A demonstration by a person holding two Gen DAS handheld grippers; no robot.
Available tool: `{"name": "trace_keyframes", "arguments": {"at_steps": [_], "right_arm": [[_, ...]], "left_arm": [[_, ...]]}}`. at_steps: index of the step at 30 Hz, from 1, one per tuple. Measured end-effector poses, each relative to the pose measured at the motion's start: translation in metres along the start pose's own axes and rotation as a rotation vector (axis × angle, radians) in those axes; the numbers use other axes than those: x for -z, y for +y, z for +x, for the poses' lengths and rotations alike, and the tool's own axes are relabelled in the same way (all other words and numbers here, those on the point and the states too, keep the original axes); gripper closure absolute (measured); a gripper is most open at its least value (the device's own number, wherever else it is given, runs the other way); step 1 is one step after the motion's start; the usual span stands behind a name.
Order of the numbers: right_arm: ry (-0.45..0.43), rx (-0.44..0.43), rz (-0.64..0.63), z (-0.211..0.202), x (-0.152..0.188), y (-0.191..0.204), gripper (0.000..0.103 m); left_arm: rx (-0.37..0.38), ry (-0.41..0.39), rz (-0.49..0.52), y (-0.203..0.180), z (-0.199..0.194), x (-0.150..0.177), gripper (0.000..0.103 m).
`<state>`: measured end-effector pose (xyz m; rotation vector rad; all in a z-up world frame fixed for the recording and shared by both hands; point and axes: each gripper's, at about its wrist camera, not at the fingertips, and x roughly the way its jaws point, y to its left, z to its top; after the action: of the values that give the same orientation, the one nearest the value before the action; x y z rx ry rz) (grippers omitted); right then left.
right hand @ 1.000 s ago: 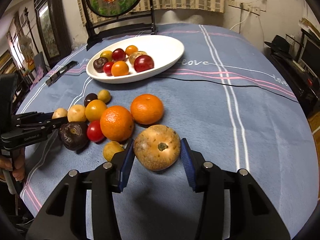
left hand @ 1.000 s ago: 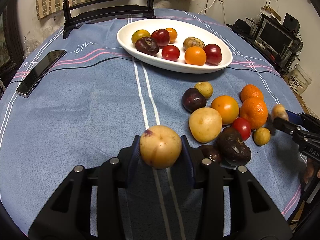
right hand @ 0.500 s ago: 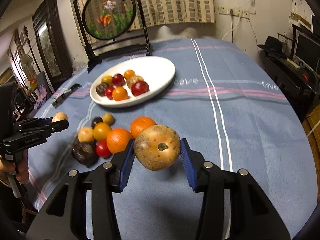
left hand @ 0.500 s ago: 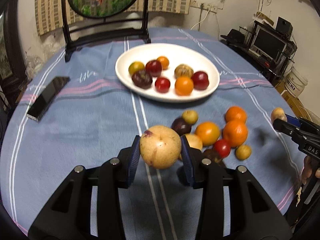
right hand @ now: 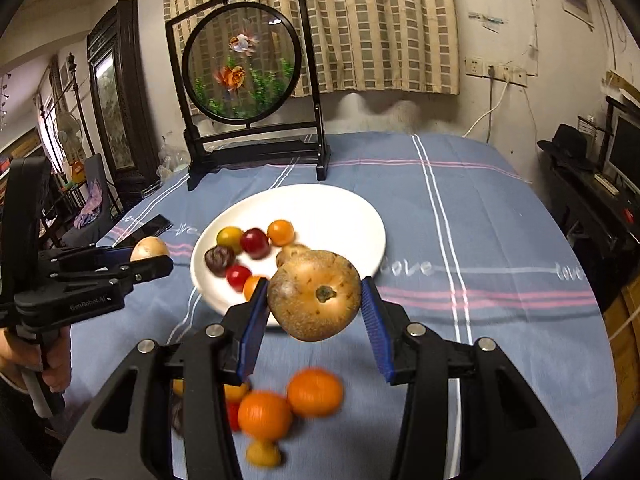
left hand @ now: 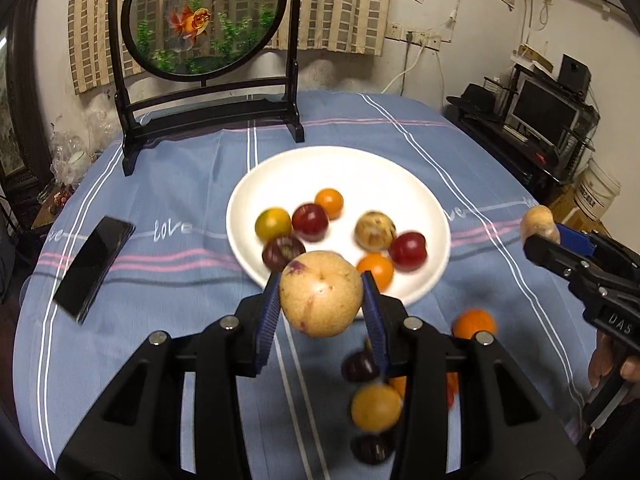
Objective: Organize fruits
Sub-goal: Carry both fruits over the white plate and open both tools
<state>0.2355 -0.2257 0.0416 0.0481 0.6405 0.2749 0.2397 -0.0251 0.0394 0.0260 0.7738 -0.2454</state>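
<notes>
Fruit fills both grippers. The left gripper point(left hand: 321, 300) is clenched on a pale yellow fruit point(left hand: 321, 294) with purple blotches, held in the air above the near rim of the white plate point(left hand: 340, 168). The right gripper point(right hand: 316, 304) grasps a brown speckled fruit point(right hand: 314, 295) with its stem scar facing the camera, also lifted, in front of the plate's near right edge.

On the plate point(right hand: 320, 208) lie several small fruits: a yellow-green one point(left hand: 273, 223), a red one point(left hand: 310, 222), an orange one point(left hand: 329, 203), a dark purple one point(left hand: 283, 253), a speckled tan one point(left hand: 375, 230), another red point(left hand: 408, 251) and another orange point(left hand: 375, 270).

Loose fruit remains on the blue striped cloth point(left hand: 180, 272) near the grippers: two oranges point(right hand: 264, 416) point(right hand: 315, 392), a small yellow one point(right hand: 263, 454), and in the left view a dark plum point(left hand: 359, 366) and a yellow fruit point(left hand: 376, 407), all blurred.

A black phone point(left hand: 94, 262) lies on the cloth left of the plate. A goldfish screen point(left hand: 204, 20) in a dark frame stands at the table's far side.
</notes>
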Motion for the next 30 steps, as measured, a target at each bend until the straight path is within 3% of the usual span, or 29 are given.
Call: {"name": "trace_keyframes", "arguments": {"at_steps": [11, 18, 20, 22, 23, 24, 30], "right_arm": [[0.136, 0.045, 0.037, 0.120, -0.036, -0.016, 0.057], [0.198, 0.064, 0.004, 0.161, -0.043, -0.011, 0.056], [0.208, 0.069, -0.012, 0.167, -0.043, -0.008, 0.048], [0.204, 0.098, -0.026, 0.167, -0.042, -0.006, 0.042], [0.188, 0.100, -0.022, 0.163, -0.042, -0.007, 0.041], [0.178, 0.091, -0.013, 0.160, -0.042, -0.008, 0.041], [0.160, 0.056, 0.103, 0.130, -0.035, -0.027, 0.039]], "left_arm": [[0.018, 0.110, -0.103, 0.017, 0.091, -0.056, 0.063], [-0.054, 0.147, -0.095, 0.026, 0.138, -0.083, 0.063], [-0.074, 0.152, -0.097, 0.027, 0.147, -0.083, 0.062], [-0.093, 0.140, -0.098, 0.028, 0.151, -0.081, 0.053], [-0.102, 0.121, -0.109, 0.029, 0.149, -0.082, 0.036], [-0.108, 0.098, -0.118, 0.030, 0.145, -0.081, 0.032], [-0.114, 0.022, -0.113, 0.024, 0.108, -0.075, 0.021]]}}
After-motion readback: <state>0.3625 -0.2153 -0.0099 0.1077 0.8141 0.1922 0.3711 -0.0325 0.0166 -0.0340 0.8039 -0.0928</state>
